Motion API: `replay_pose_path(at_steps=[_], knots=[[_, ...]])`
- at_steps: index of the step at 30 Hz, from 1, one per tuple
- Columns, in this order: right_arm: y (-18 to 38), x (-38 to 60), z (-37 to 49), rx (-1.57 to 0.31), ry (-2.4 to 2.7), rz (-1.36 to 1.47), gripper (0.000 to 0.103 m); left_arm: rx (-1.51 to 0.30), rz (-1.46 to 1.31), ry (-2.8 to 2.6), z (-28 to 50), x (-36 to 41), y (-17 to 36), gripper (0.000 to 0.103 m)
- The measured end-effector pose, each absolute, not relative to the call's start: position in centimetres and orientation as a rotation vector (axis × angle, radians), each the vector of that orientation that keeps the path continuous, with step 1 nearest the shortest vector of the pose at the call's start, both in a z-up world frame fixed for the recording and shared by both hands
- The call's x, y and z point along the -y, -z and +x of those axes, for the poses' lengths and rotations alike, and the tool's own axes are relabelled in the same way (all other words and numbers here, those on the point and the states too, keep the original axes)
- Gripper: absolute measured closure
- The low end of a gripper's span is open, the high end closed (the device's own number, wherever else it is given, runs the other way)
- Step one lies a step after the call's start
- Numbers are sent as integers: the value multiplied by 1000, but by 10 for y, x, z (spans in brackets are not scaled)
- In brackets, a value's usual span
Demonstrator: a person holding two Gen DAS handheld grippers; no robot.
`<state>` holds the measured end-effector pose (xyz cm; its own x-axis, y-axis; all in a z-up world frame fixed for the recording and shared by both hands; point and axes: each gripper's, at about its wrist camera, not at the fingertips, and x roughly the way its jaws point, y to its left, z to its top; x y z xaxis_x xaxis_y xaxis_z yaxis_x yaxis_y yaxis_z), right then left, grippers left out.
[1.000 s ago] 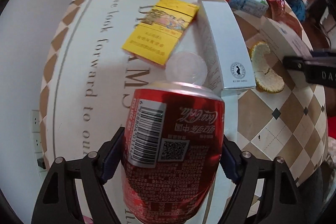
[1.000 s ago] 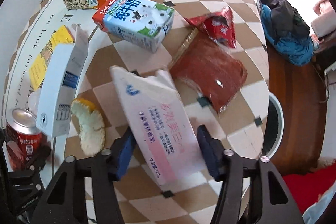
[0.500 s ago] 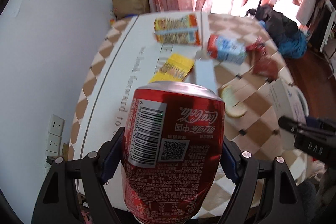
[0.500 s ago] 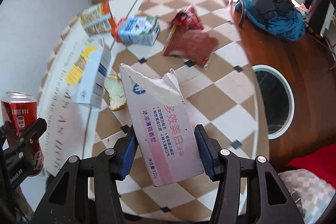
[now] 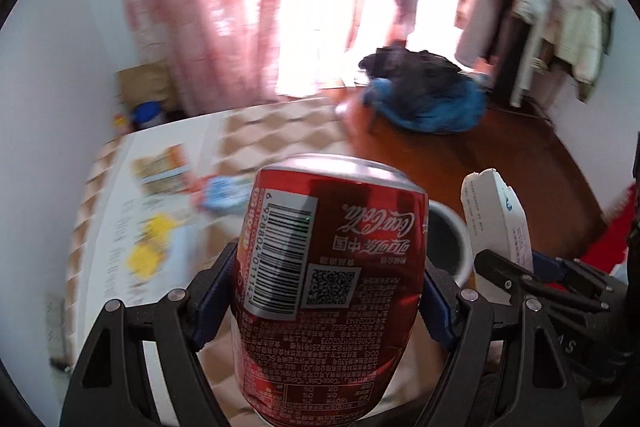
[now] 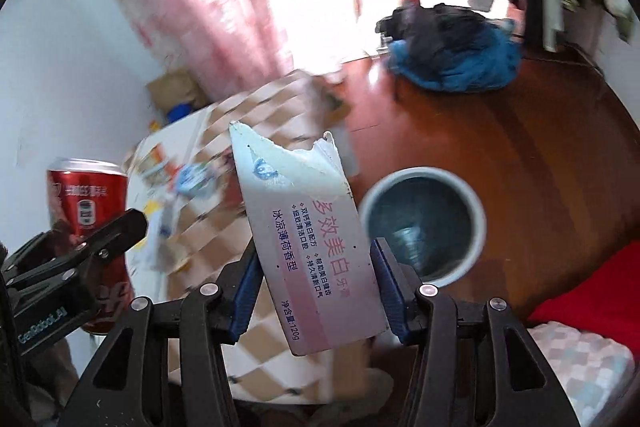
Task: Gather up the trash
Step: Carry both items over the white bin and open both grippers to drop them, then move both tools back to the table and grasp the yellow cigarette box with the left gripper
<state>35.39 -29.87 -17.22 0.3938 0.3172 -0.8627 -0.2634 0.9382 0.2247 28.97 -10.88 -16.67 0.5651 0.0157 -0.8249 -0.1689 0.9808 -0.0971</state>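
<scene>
my left gripper (image 5: 326,301): clamped on red coca-cola can (image 5: 332,267). my right gripper (image 6: 316,287): clamped on torn toothpaste box (image 6: 308,247). white-rimmed bin (image 6: 424,223): on floor, beside checkered table (image 6: 224,239).

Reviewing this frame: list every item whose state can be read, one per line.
left gripper: shut on the cola can
cola can: upright, held off the table
right gripper: shut on the toothpaste box
toothpaste box: top end torn open, held tilted
trash bin: open-topped, on the floor, something inside
table: blurred litter on it
</scene>
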Motion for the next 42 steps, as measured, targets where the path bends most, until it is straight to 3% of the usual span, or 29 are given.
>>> replay_pose_path(at_steps=[7, 13, 22, 24, 26, 28, 30, 33, 42], knots=[[212, 400, 406, -1170, -214, 145, 48, -1096, -293, 99, 392, 189, 209, 25], [290, 448, 461, -1292, -154, 213, 48, -1277, -371, 139, 471, 221, 280, 25], [398, 467, 501, -1449, -103, 278, 48, -1506, -368, 98, 529, 239, 377, 24], [412, 464, 510, -1463, -106, 278, 47, -1529, -373, 86, 532, 238, 386, 17], [423, 463, 514, -1479, -105, 303, 44, -1538, -388, 84, 532, 235, 389, 8], [434, 463, 519, -1498, -138, 357, 22, -1530, -372, 63, 531, 232, 384, 8], [434, 462, 519, -1491, -143, 367, 9, -1514, -352, 48, 526, 228, 378, 7], [428, 458, 513, -1480, -121, 331, 0, -1467, -262, 8, 517, 226, 364, 7], [382, 437, 482, -1427, -73, 119, 0, -1329, -85, -98, 463, 210, 331, 7]])
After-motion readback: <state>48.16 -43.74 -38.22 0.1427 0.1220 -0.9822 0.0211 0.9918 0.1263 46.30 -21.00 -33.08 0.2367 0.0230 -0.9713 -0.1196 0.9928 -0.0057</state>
